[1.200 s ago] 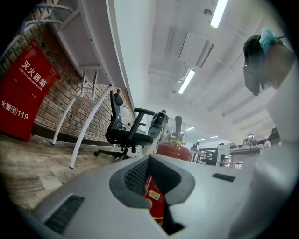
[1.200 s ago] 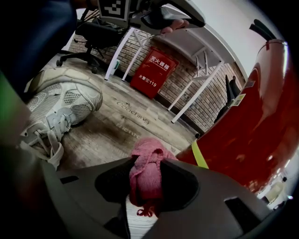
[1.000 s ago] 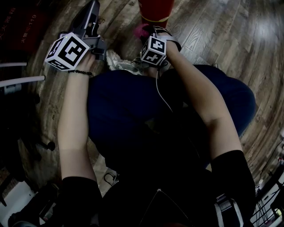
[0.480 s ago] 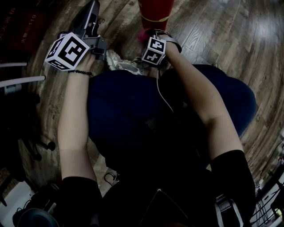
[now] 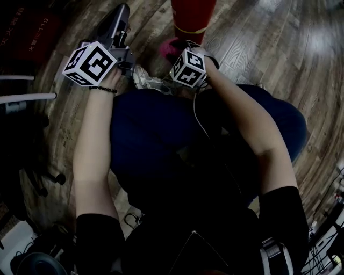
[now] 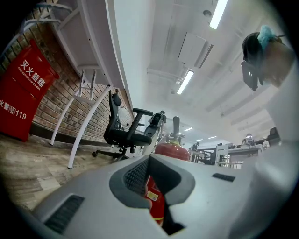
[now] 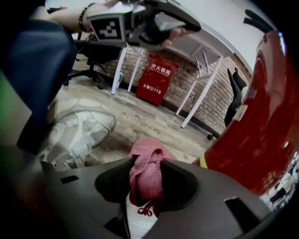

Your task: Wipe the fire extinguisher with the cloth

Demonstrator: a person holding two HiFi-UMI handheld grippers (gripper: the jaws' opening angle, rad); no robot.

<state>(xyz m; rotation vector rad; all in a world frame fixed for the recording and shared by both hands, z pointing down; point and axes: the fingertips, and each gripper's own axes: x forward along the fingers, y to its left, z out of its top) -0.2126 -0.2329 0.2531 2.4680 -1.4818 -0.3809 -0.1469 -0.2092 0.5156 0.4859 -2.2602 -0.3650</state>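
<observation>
A red fire extinguisher point(image 5: 192, 13) stands on the wood floor at the top of the head view; its red body point(image 7: 261, 121) fills the right of the right gripper view. My right gripper point(image 5: 173, 49) is shut on a pink cloth point(image 5: 167, 46), held low beside the extinguisher's base. In its own view the bunched cloth point(image 7: 148, 179) sits between the jaws of the right gripper point(image 7: 145, 163), with a small gap to the cylinder. My left gripper point(image 5: 119, 21) is held out to the left, shut and empty. The left gripper point(image 6: 152, 168) points at the extinguisher point(image 6: 170, 150).
A person's legs and a white shoe point(image 7: 77, 133) are close under the grippers. A red fire-equipment box point(image 6: 21, 100) stands against the brick wall. A black office chair point(image 6: 126, 133) and white desk legs point(image 6: 81, 126) stand further back. Dark equipment point(image 5: 21, 134) lies on the left.
The right gripper has slid a little lower in the head view with the cloth still in it. The left gripper has shifted slightly forward and right.
</observation>
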